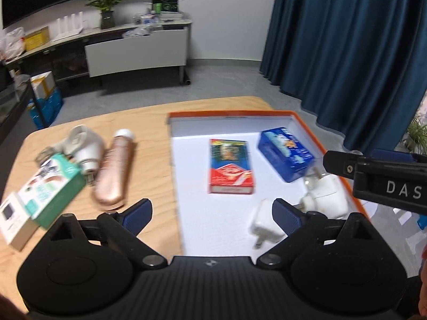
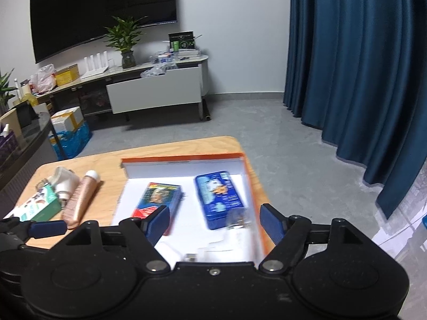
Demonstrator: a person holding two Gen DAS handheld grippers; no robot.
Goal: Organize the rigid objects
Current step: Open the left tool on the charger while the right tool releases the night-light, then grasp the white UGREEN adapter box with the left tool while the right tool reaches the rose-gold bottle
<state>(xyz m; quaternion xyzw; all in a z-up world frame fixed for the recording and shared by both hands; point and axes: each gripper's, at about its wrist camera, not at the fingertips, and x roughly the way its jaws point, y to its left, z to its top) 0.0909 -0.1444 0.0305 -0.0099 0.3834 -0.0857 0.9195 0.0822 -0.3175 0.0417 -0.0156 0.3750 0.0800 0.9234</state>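
Note:
An orange-rimmed white tray (image 1: 232, 112) on the wooden table holds a red box (image 1: 230, 170), a blue box (image 1: 285, 157) and two white plug adapters (image 1: 267, 224) (image 1: 325, 194). My left gripper (image 1: 212, 212) is open over the tray's near left edge; the nearer adapter lies free beside its right finger. My right gripper (image 2: 216, 221) is open above the tray's near right part, with the blue box (image 2: 218, 197) and a blurred adapter (image 2: 237, 222) below, not gripped. The red box (image 2: 157, 197) shows behind its left finger.
Left of the tray lie a rose-gold bottle (image 1: 114, 170), a white device (image 1: 85, 146), a green box (image 1: 53, 189) and a small white box (image 1: 13, 221). The right gripper's finger (image 1: 373, 170) reaches in from the right. Blue curtains (image 1: 347, 40) hang beyond the table.

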